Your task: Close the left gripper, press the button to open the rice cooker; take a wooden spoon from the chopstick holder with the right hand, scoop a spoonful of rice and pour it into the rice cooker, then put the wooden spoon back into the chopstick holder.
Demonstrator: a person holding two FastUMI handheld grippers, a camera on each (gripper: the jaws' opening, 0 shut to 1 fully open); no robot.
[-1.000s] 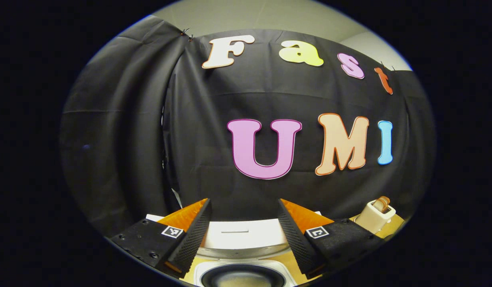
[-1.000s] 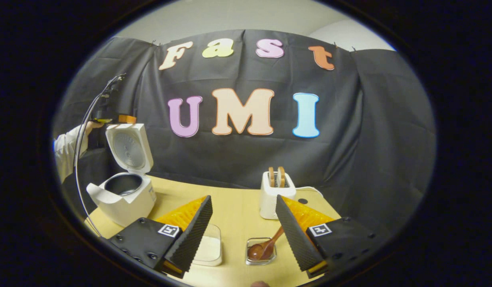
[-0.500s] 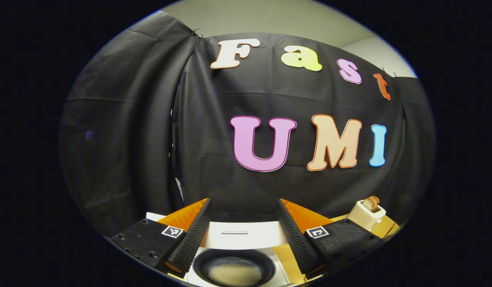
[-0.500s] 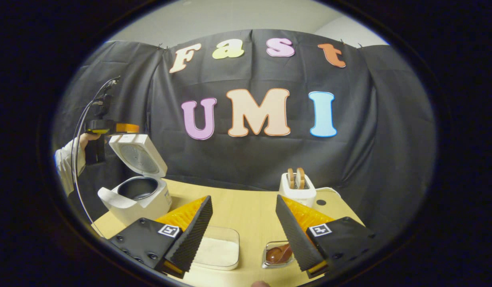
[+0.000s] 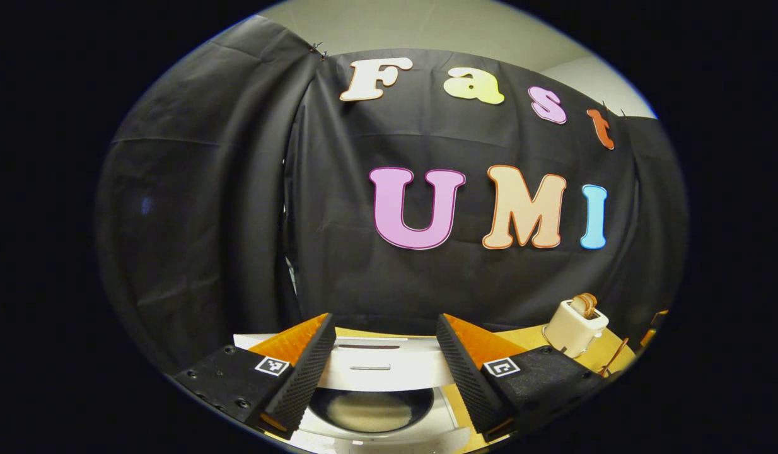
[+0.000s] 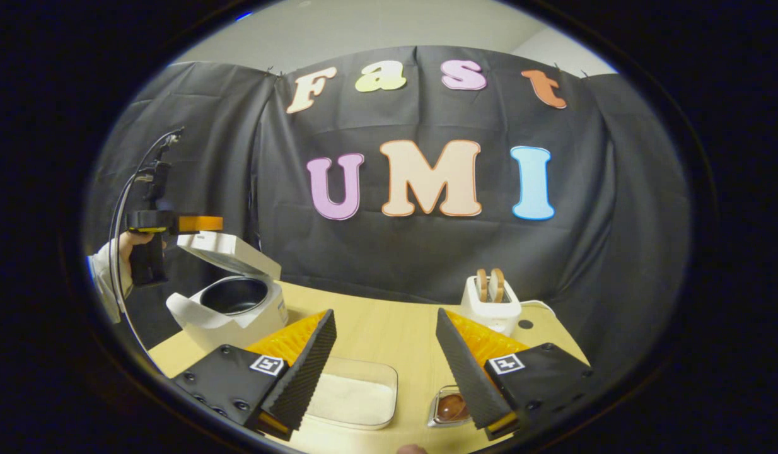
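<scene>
My right hand-held gripper [image 6: 384,362] hangs over the near edge of the worktop [image 6: 389,331], fingers spread wide apart with nothing between them. Just below them sits a clear tub of rice [image 6: 356,400], and beside it to the right a small glass dish holding the bowl of a wooden spoon [image 6: 452,407], half hidden behind my right finger. Farther back on the right stands the white chopstick holder [image 6: 492,307] with two wooden handles sticking up out of it. Over on the left of the worktop is the rice cooker [image 6: 234,306], its lid [image 6: 228,253] tilted up and the dark inner pot open to view. Above that lid I see a person's hand [image 6: 132,243] in a white sleeve holding the left hand-held gripper [image 6: 200,223], a cable looping down from it. In the left gripper view, that left hand-held gripper [image 5: 384,362] has its fingers wide apart too, gripping nothing, the cooker's lid edge and pot straight below them; the chopstick holder [image 5: 575,325] stands off to the right.
</scene>
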